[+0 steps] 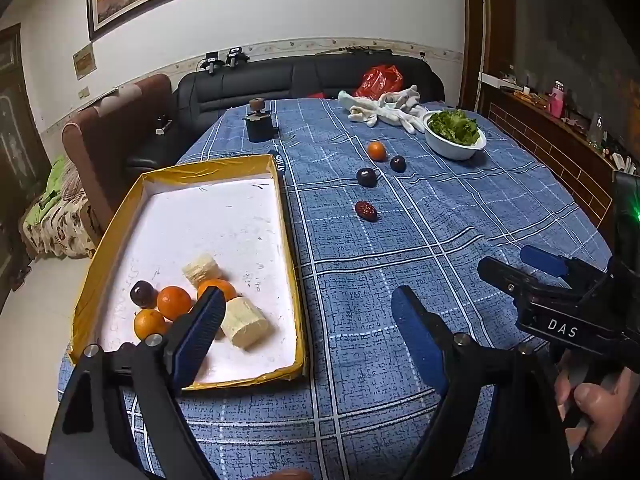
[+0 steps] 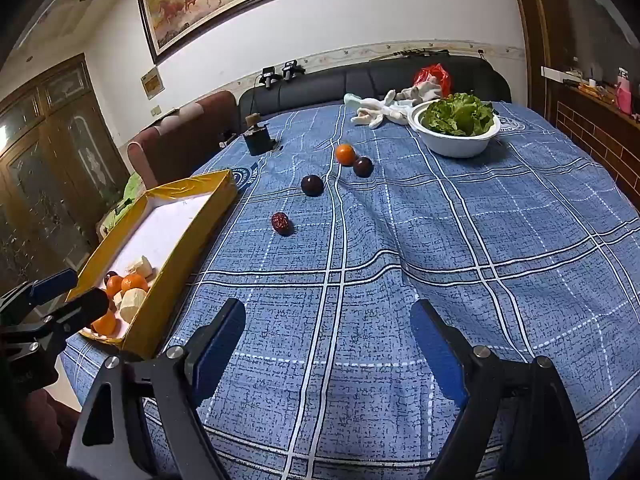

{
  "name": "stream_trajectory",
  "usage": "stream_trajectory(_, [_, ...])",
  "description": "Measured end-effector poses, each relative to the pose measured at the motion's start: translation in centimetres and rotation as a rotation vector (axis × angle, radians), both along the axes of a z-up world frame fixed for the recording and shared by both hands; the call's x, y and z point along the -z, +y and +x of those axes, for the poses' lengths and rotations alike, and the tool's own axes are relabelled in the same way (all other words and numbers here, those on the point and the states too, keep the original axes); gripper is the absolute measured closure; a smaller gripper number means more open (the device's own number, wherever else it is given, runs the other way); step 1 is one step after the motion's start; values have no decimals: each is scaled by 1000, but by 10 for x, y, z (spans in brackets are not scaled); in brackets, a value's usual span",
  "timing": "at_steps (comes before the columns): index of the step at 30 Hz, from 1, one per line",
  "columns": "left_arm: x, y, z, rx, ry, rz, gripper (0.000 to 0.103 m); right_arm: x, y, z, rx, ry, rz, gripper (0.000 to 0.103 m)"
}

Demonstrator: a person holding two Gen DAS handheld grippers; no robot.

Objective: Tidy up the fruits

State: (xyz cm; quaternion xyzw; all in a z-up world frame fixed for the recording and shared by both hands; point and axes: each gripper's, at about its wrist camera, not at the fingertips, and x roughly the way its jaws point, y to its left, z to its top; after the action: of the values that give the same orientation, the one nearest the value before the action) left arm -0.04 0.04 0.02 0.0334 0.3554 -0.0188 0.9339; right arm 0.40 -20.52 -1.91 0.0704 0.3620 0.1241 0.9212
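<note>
Red date (image 1: pixel 366 211) lies on tablecloth (image 1: pixel 440 240) mid-table, right of yellow box (image 1: pixel 294 280); long axis runs far-left to near-right. Both plums (image 1: pixel 367 177) & orange (image 1: pixel 377 151) beyond it. Left gripper (image 1: pixel 308 332) & right gripper (image 2: pixel 328 344): fingers apart, nothing betw.

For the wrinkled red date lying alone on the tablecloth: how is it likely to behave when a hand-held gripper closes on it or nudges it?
The red date looks oblong and wrinkled, so it will probably rock or skid rather than roll far like the round plums. Its creased skin likely grips well against the pads. It seems small and light, so a nudge on the soft tablecloth may shift it easily.
</note>
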Motion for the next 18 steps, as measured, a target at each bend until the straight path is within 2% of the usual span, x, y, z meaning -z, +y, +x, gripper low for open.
stream_trajectory(18, [1,8,2,-3,7,-1,17,-1,1,1,-2,-7,-1,17])
